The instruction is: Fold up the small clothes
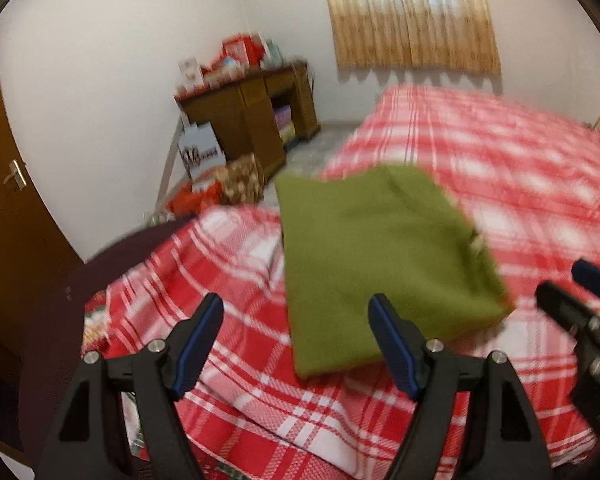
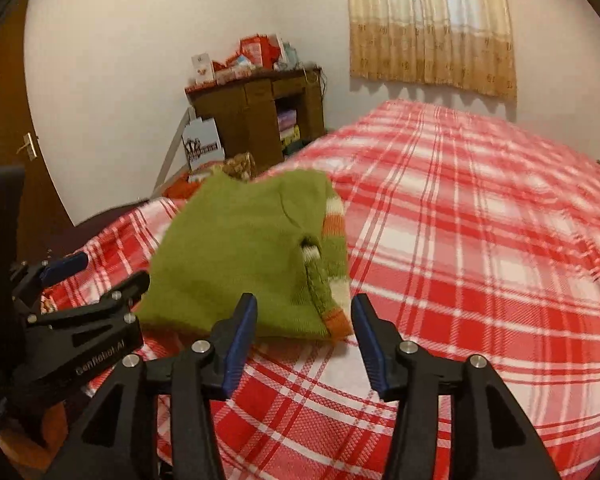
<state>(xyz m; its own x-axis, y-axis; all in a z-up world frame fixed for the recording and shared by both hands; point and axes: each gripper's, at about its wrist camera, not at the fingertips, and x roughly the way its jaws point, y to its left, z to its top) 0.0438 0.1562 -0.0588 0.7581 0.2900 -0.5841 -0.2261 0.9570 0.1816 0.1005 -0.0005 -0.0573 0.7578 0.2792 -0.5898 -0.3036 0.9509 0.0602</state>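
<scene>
A small green sweater (image 1: 380, 256) lies folded into a rough rectangle on the red and white plaid bedspread (image 1: 520, 184). In the right wrist view the green sweater (image 2: 240, 260) shows a striped orange and white cuff at its right edge. My left gripper (image 1: 298, 312) is open over the bedspread, just short of the sweater's near left corner, with nothing between its fingers. My right gripper (image 2: 304, 312) is open too, its blue pads standing either side of the sweater's near right corner without pressing on it. Each gripper shows at the edge of the other's view.
A wooden desk (image 1: 260, 120) piled with red boxes stands against the far wall past the bed's corner. Bags and a white sign (image 1: 200, 152) sit on the floor beside it. A brown door (image 1: 16, 184) is at the left, and a curtain (image 2: 432, 24) hangs behind the bed.
</scene>
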